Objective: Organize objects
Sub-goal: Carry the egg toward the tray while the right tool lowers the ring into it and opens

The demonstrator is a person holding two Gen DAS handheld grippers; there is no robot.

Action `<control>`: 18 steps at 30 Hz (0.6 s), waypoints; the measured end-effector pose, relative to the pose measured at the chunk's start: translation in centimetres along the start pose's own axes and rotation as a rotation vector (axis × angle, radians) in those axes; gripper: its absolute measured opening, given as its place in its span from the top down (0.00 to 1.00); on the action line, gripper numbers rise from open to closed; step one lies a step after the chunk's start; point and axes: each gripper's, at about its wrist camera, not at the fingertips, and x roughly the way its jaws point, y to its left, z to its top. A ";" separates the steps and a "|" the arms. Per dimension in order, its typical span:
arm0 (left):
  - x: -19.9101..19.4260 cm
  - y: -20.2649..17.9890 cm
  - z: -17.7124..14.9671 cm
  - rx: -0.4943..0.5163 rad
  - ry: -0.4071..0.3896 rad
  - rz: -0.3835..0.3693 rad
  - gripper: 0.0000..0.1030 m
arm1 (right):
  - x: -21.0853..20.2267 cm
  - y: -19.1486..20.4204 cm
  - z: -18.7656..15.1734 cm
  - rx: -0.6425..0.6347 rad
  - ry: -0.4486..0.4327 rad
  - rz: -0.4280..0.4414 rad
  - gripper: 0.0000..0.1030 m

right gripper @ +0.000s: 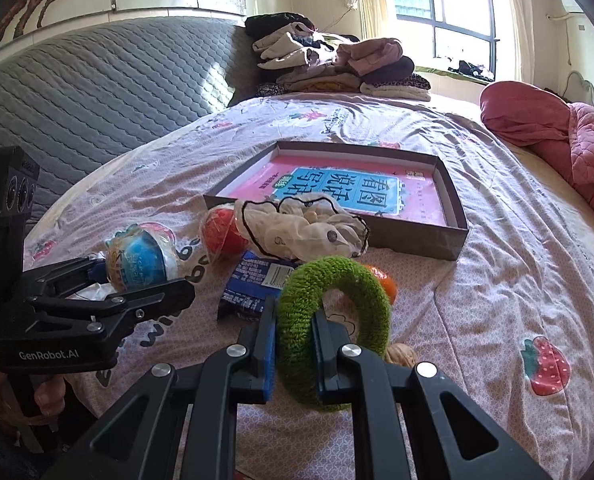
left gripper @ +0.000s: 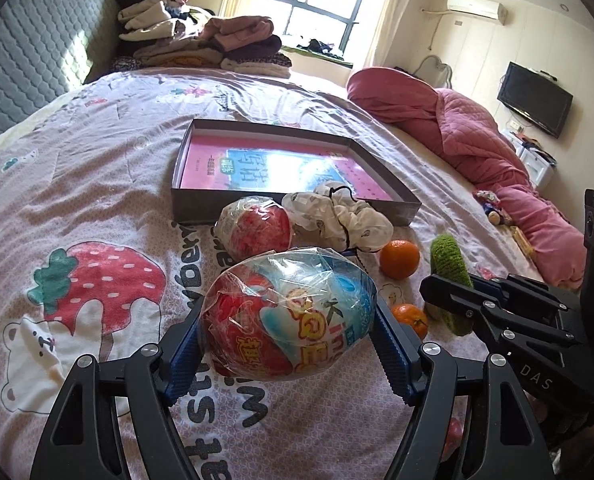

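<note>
Left gripper (left gripper: 287,320) jaws clasped a wrapped toy egg (left gripper: 289,316) near the shallow box (left gripper: 201,210), right gripper (right gripper: 293,354) jaws clenched on a green knitted ring (right gripper: 361,284), both before that box on the bed (left gripper: 97,152)

Left hand-held gripper (left gripper: 287,354) — black linkage arms, silver screws, ribbed blue pads; right hand-held gripper (right gripper: 293,350) — same build.

Glossy, crinkled plastic wrap on the egg toy (left gripper: 289,316). Fuzzy knitted yarn on the green ring (right gripper: 333,332). Matt printed cloth on the bedsheet (left gripper: 97,184).
</note>
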 end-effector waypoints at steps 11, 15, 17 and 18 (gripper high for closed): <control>-1.2 -0.4 2.2 -0.023 -0.047 0.027 0.25 | -1.0 0.7 2.1 -0.016 -0.062 0.008 0.86; -1.5 -0.6 3.2 -0.018 -0.070 0.039 0.25 | -1.5 0.7 3.1 -0.025 -0.095 -0.001 0.86; -1.6 -0.7 3.6 -0.008 -0.082 0.046 0.25 | -1.7 0.7 3.7 -0.026 -0.106 -0.005 0.86; -1.5 -0.8 3.8 -0.003 -0.083 0.048 0.25 | -1.6 0.6 3.9 -0.023 -0.108 -0.008 0.86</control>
